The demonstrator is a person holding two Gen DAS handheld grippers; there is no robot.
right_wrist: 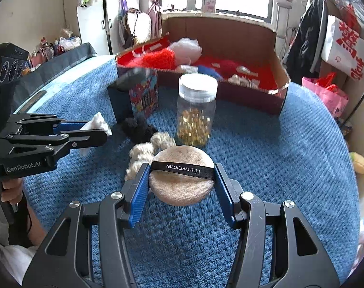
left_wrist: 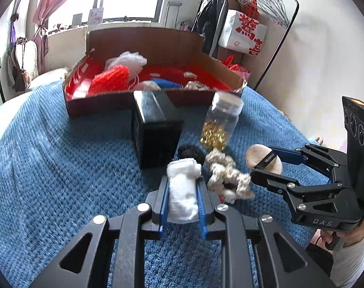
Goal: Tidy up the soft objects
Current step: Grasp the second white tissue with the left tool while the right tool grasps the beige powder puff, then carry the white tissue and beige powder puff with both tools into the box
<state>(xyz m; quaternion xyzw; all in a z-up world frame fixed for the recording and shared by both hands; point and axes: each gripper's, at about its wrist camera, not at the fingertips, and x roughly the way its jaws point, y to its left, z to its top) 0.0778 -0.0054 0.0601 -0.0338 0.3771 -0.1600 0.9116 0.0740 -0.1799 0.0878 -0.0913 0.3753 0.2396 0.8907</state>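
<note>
Both grippers are up over a blue textured bedspread (left_wrist: 62, 168). The left gripper (left_wrist: 183, 187) has its blue pads clamped on a white folded cloth (left_wrist: 182, 192), which sticks out past the fingertips. The right gripper (right_wrist: 182, 180) is squeezing a beige round powder puff (right_wrist: 182, 177) by its edges, black ribbon strap across the top (lettering on it reads upside down).

On the bedspread between the two grippers lie a cream scrunchie (left_wrist: 227, 175) and a black fuzzy scrunchie (right_wrist: 137, 127), just beside each other. Behind them stand a clear plastic jar (right_wrist: 196, 112) with a white lid and gold bits in the bottom, and a dark box (left_wrist: 155, 129) with a colourful printed side.

Farther back sits an open cardboard box (left_wrist: 138, 40) with a red lining, already holding a red knitted item (left_wrist: 110, 79), a white mesh pouf (left_wrist: 126, 60), something blue and a few small pale pieces. A clothes rack (left_wrist: 285, 24) stands by the wall.
</note>
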